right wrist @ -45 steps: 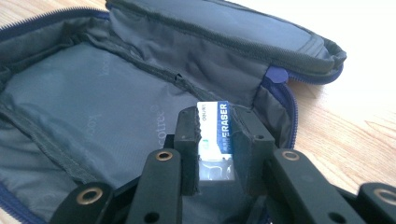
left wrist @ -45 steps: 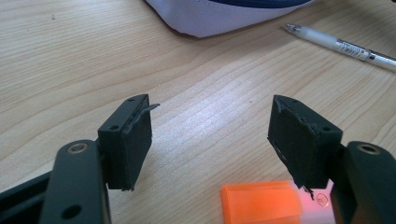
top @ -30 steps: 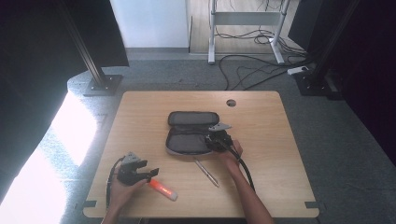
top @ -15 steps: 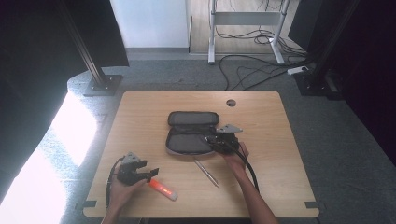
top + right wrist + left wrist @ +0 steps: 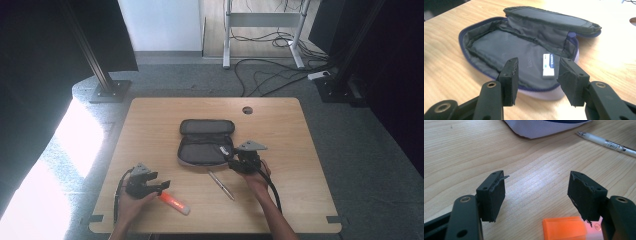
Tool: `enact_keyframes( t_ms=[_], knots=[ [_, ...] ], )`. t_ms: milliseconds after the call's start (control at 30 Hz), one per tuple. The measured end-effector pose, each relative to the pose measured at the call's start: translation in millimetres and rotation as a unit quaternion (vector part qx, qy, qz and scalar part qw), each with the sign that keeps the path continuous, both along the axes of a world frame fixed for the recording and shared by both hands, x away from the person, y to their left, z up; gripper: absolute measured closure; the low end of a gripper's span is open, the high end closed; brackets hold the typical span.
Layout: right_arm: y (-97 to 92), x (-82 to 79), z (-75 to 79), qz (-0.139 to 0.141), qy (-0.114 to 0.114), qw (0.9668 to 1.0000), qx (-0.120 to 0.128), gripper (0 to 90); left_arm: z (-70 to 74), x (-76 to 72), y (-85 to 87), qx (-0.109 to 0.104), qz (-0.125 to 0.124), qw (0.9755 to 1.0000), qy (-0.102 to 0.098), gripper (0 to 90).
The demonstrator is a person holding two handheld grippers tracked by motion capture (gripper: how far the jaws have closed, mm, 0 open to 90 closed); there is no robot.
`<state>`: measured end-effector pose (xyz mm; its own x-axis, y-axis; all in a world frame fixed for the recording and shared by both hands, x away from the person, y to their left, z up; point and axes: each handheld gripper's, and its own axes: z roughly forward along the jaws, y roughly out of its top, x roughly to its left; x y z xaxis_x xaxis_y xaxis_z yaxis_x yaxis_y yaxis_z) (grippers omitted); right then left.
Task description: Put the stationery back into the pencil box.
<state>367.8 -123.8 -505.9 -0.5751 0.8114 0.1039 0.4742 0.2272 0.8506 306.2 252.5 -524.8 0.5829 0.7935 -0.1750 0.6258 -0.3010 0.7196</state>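
**Inspector:** State of the right gripper [image 5: 536, 75]?

**Assistant:** Its jaws have just been opening, and nothing is between them. In the right gripper view they stand parted at the near edge of the open dark grey fabric pencil case with purple zip trim [image 5: 499, 47]. A small white eraser with a blue label [image 5: 548, 65] lies loose inside the case, near its right end, clear of both pads.

**Inspector:** So the eraser counts as placed?

**Assistant:** In my judgement, yes. It rests flat on the lining, and the hand is backing off from the case.

**Inspector:** And the left gripper [image 5: 161, 188]?

**Assistant:** Released as well. In the left gripper view the jaws are spread wide over the light wooden table [image 5: 461, 150], with the cap end of the orange and white glue stick [image 5: 564, 230] lying low between them, untouched by either pad. In the high view the stick [image 5: 174, 202] sits near the front edge, just beside that gripper.

**Inspector:** What else remains out?

**Assistant:** A silver and white pen [image 5: 221, 182], lying between the case and the front edge, close to the right hand.

**Inspector:** Recommendation for the step in hand?

**Assistant:** Withdraw the right gripper level and clear of the zip edge so the case is not dragged. For the stick, centre the pads on its barrel before closing.
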Motion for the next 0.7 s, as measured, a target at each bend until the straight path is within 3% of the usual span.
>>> enact_keyframes(
  t_ms=[700],
  knots=[
    [-14.6, -38.3, -10.2, 0.0, -0.006, 1.0, -0.003, 49.8, -0.8, -0.5, -1.8, 0.0, -0.001, 1.0, 0.002, 30.6]
  ],
)
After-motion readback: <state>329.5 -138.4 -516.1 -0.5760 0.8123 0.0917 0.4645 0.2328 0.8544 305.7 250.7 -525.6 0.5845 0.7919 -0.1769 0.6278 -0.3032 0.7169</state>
